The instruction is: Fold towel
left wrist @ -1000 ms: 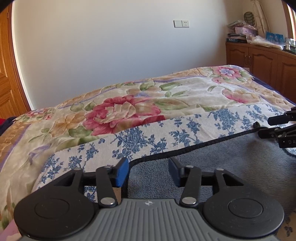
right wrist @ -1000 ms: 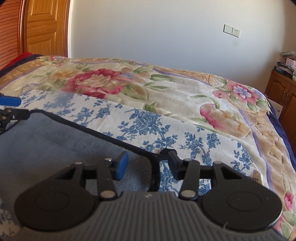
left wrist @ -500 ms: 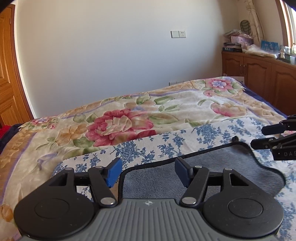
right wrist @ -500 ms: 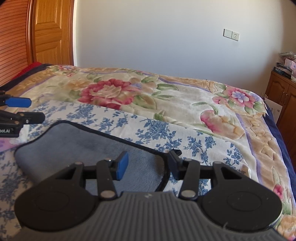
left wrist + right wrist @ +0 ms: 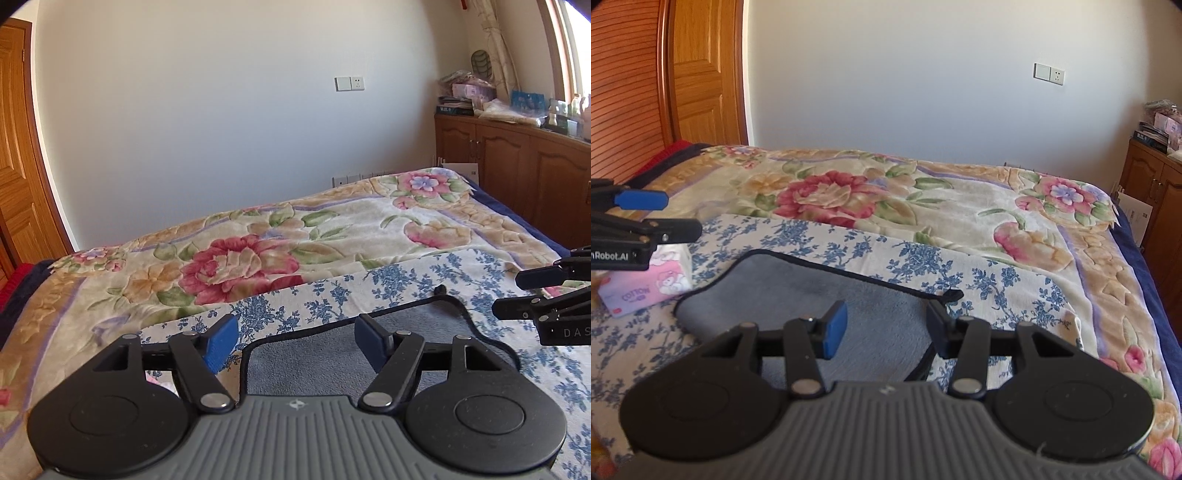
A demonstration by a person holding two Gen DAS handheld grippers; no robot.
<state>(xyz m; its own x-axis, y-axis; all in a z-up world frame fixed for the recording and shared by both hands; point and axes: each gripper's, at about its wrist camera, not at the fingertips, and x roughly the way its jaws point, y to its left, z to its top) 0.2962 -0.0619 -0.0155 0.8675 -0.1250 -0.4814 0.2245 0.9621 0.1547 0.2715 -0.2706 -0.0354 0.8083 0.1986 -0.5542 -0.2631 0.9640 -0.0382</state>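
A grey towel [image 5: 820,295] with dark edging lies folded on a blue-flowered white cloth [image 5: 871,247] on the bed; it also shows in the left wrist view [image 5: 310,354]. My left gripper [image 5: 295,343] is open and empty, raised above the towel's left end. My right gripper [image 5: 886,328] is open and empty above the towel's right end, near a small hanging loop [image 5: 955,294]. Each gripper shows at the edge of the other's view, the right one [image 5: 524,295] and the left one [image 5: 665,218].
A floral blanket [image 5: 258,258] covers the bed. A pink tissue pack [image 5: 646,286] lies left of the towel. Wooden cabinets [image 5: 517,166] with clutter stand at the right, a wooden door [image 5: 701,74] at the left, a white wall behind.
Both grippers have risen and drawn back from the towel. The towel's far edge, near the jaws a second ago, now lies flat on the cloth.
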